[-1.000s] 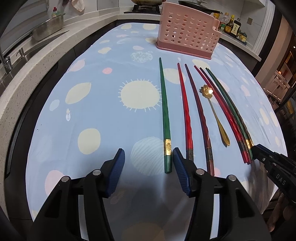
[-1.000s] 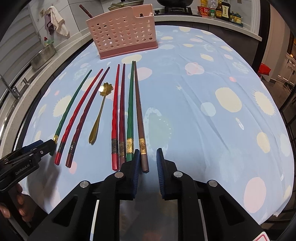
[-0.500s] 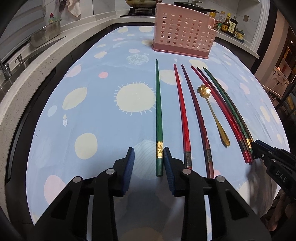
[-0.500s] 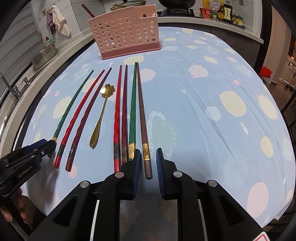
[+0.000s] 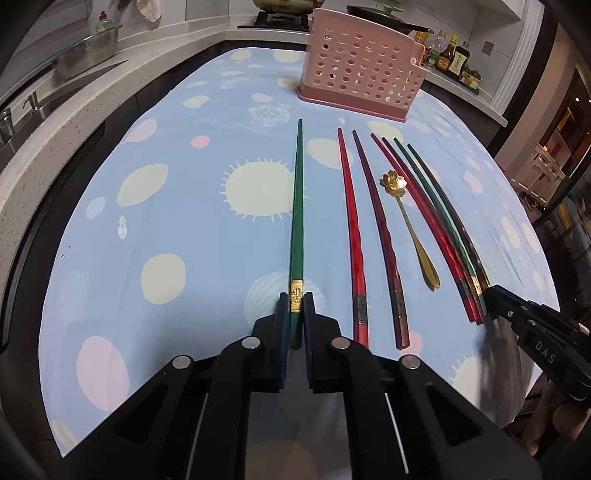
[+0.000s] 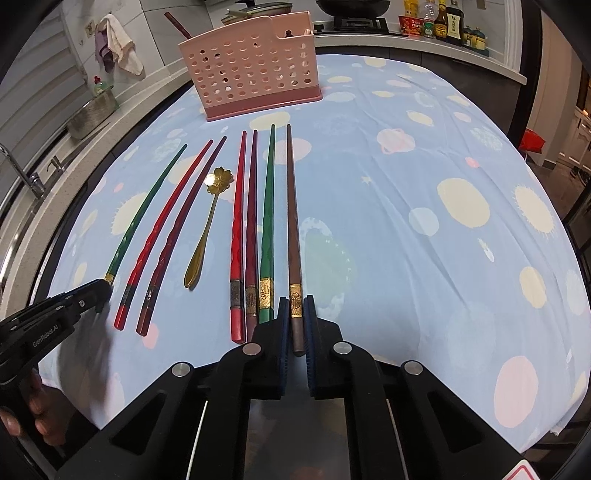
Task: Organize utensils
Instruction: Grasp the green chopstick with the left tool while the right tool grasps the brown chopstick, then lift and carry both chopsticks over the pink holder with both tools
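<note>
Two tools, one chopstick each, both on the table [image 5: 155,206] w/ its blue spotted cloth; left tool [image 5: 294,314] has its jaws closing on the butt end of the green chopstick [image 5: 297,221], pads pressing it just behind the gold band, stick lying flat & pointing away toward the pink holder [image 5: 360,85]; right tool [image 6: 296,317] likewise closing on the brown chopstick [image 6: 293,221], pads tight on the banded end, stick flat on the cloth.

Betw. the two gripped sticks, left to right in the left wrist view: a red chopstick [image 5: 351,229] & a dark maroon one [image 5: 380,236] side by side, slightly apart; a gold flower spoon [image 5: 408,225], bowl end toward the holder; then a tight bunch of three more sticks [image 5: 439,236], red, maroon & green, touching each other, just beside the brown one.

Pink holder stands upright at the far end of the table, well apart from the stick tips; one dark chopstick [image 6: 177,24] is already leaning out of it, seen in the right wrist view; a person's fingers [image 6: 40,424] show under the left tool's handle.
</note>
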Tool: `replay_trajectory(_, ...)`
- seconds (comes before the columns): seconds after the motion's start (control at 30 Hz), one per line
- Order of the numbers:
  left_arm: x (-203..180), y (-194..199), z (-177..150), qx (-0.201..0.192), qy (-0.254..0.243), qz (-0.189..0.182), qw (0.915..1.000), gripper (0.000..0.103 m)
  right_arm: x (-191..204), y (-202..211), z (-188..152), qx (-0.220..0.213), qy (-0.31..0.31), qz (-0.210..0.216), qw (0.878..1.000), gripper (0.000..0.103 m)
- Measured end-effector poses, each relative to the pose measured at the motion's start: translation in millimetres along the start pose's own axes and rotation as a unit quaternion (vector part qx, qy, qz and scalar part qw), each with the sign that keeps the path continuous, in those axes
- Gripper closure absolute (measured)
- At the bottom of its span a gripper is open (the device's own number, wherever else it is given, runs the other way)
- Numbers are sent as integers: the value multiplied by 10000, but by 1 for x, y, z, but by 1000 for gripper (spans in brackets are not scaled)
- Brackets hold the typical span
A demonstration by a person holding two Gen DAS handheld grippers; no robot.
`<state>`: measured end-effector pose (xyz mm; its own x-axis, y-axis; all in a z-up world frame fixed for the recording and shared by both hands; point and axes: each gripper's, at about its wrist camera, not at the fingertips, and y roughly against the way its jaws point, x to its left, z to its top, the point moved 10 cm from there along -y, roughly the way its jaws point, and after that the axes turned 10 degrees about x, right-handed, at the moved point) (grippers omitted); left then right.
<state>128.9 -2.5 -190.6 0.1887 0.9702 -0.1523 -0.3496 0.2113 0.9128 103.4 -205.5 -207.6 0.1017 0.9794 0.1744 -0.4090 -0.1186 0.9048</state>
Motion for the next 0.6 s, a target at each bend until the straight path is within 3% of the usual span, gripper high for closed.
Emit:
replay_trajectory(0.3, 5, 41, 8, -319, 160, -136, 9993, 96, -1, 41, 8, -369, -108, 137, 9992, 96)
replay_trajectory(0.6, 3, 97, 32, -888, 174, -242, 9956, 96, -3, 97, 42, -954, -244, 325, 9946, 96)
